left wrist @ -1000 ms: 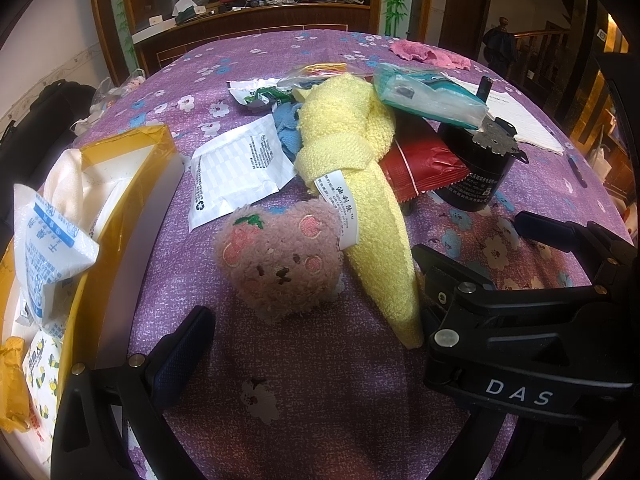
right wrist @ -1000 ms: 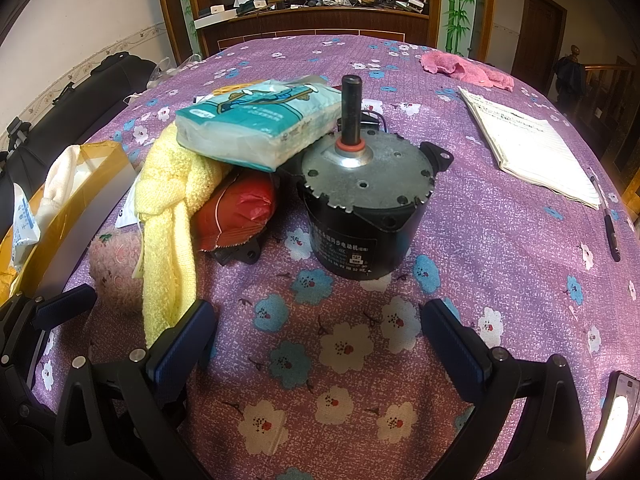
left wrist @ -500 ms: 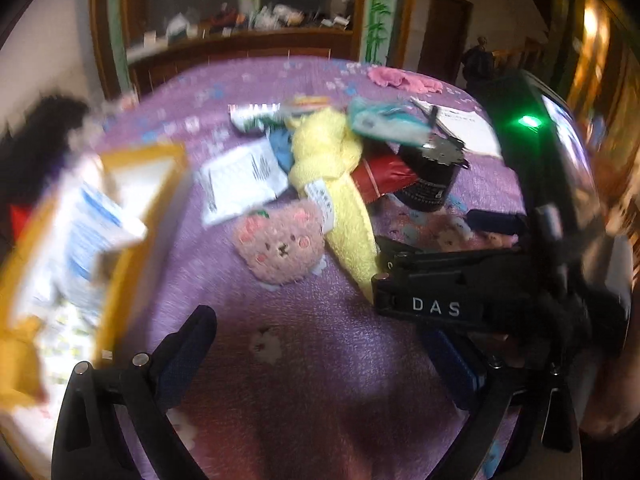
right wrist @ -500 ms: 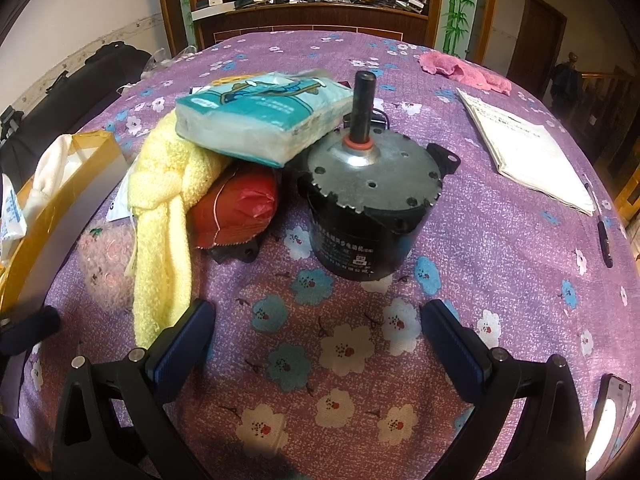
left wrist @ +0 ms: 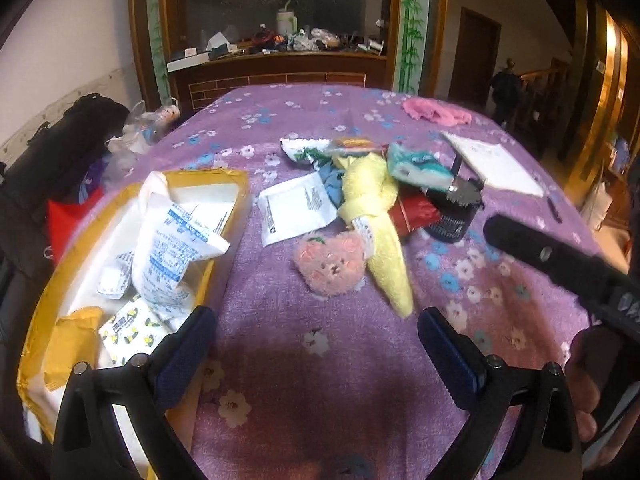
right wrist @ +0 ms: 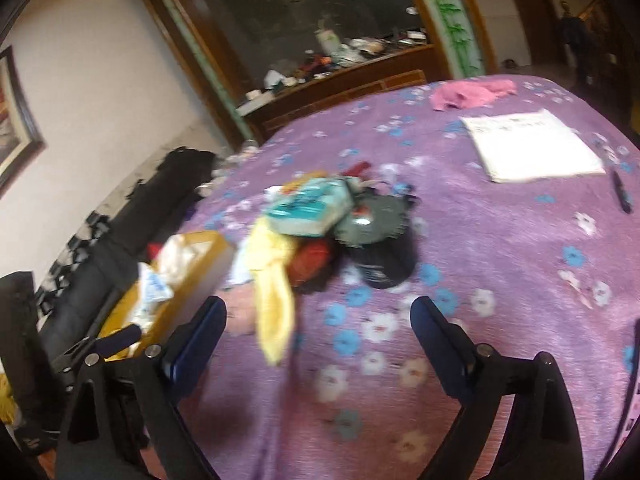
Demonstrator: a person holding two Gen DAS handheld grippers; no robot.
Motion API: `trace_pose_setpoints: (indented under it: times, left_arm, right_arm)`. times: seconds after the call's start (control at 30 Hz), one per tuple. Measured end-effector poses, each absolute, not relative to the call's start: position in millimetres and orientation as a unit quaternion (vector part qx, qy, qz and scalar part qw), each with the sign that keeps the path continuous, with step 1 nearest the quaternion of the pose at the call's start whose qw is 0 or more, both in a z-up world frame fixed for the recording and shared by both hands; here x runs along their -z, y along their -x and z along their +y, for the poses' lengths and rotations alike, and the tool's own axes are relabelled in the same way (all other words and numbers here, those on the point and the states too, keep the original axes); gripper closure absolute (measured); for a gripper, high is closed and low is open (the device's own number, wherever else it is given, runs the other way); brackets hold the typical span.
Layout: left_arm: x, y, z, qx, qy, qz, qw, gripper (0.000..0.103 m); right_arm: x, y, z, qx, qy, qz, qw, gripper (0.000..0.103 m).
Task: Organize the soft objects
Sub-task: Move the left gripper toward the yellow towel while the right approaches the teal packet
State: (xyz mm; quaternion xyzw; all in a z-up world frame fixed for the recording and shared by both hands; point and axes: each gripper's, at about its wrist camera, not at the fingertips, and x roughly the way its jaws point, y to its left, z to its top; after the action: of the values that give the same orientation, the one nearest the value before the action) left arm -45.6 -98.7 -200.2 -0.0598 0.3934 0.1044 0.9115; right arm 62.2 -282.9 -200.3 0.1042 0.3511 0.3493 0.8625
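Note:
A pink plush bear (left wrist: 332, 266) lies on the purple flowered cloth beside a long yellow towel (left wrist: 376, 216). The towel (right wrist: 272, 300) runs under a teal tissue pack (left wrist: 416, 166) and against a red pouch (left wrist: 416, 210). My left gripper (left wrist: 316, 344) hangs open above the cloth, short of the bear, with nothing between its fingers. My right gripper (right wrist: 318, 320) is open with its jaws closing. The towel's end shows between the fingers, lying on the cloth below with no pad touching it. The right view is blurred.
A black motor (left wrist: 456, 212) stands right of the pile. A yellow box (left wrist: 236, 184) with packets sits at the left edge, a white packet (left wrist: 296, 208) beside it. Farther back lie a pink cloth (right wrist: 472, 94), a paper pad (right wrist: 532, 148) and a pen (right wrist: 622, 192). A hand (left wrist: 592, 380) shows at the right.
Both grippers have drawn back and risen from the pile, so everything looks smaller. The right view has tilted and blurred, and its jaws stand slightly narrower. The right tool no longer blocks the left view.

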Motion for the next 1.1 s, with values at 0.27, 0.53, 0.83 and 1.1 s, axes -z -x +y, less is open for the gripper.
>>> trace_pose_setpoints:
  times: [0.27, 0.53, 0.83, 1.1]
  left_arm:
    - [202, 51, -90, -0.116, 0.051, 0.398, 0.908, 0.001]
    - [198, 56, -82, -0.117, 0.048, 0.392, 0.911, 0.001]
    - [184, 54, -55, -0.083, 0.102, 0.384, 0.914, 0.001]
    - [180, 10, -56, -0.017, 0.129, 0.413, 0.901, 0.001]
  right_arm:
    - [193, -57, -274, -0.371, -0.178, 0.352, 0.84, 0.01]
    - [196, -63, -263, -0.384, -0.207, 0.387, 0.812, 0.01]
    - [220, -77, -229, -0.355, -0.148, 0.449, 0.806, 0.016]
    - [232, -74, -243, -0.327, -0.12, 0.453, 0.821, 0.025]
